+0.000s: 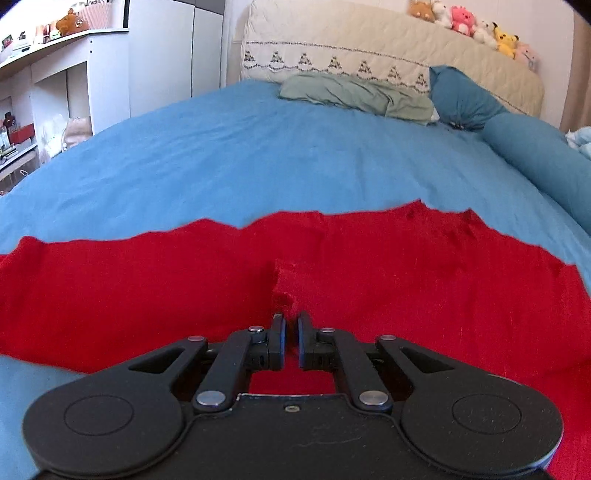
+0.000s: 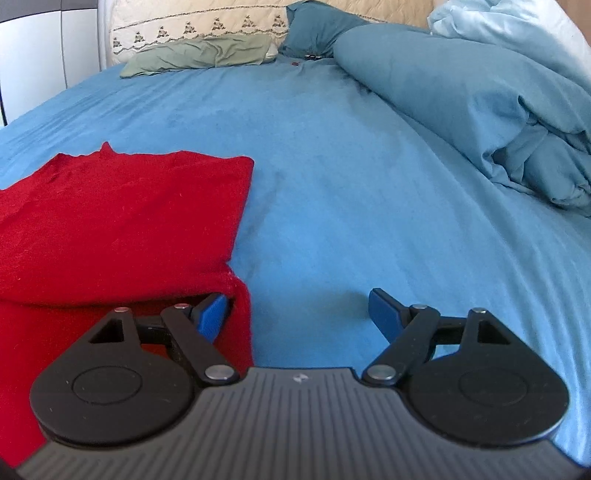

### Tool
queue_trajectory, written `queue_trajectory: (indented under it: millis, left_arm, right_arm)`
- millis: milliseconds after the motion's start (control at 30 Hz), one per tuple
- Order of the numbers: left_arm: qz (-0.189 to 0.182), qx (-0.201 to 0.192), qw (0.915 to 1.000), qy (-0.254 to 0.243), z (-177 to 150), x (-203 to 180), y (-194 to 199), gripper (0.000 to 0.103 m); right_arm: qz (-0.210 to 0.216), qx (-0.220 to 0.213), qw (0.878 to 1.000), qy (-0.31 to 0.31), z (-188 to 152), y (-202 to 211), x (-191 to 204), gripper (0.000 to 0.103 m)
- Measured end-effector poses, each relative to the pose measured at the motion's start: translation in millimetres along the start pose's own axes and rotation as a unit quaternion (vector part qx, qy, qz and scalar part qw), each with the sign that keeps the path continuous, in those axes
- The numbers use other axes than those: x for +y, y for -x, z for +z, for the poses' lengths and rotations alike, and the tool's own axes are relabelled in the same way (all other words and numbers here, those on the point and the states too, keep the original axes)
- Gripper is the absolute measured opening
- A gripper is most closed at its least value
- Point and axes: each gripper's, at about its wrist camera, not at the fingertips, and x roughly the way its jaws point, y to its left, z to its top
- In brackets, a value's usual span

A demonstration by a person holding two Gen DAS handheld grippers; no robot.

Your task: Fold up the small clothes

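A red knit garment point(image 1: 369, 266) lies spread across the blue bed sheet point(image 1: 258, 147). In the left wrist view my left gripper point(image 1: 291, 326) sits low over its middle, jaws nearly together with a small raised pinch of red fabric between the pads. In the right wrist view the red garment point(image 2: 129, 221) fills the left side, its near layer lying over a lower one. My right gripper point(image 2: 299, 314) stands wide open at the garment's right edge. Its left finger point(image 2: 212, 314) touches the edge by the fold, and the right finger point(image 2: 382, 312) hovers over bare sheet.
A green pillow point(image 1: 354, 94) and a cream quilted headboard cover point(image 1: 369, 44) lie at the far end. A bunched blue duvet point(image 2: 480, 110) runs along the right side. Plush toys point(image 1: 469, 22) top the headboard; white shelves point(image 1: 55, 74) stand to the left.
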Motion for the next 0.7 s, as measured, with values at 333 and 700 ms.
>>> queue_trajectory:
  millis: [333,700]
  left_arm:
    - [-0.031,-0.024,0.9988,-0.028,19.7,-7.6,30.9,0.089]
    - [-0.036,0.051,0.9945,-0.084,-0.2,-41.7,-27.7,0.094]
  right_arm:
    - [0.106,-0.043,0.992,0.045,14.4,59.9,34.2,0.100]
    - [0.139,0.004,0.990,-0.010,1.9,1.5,55.6,0.102]
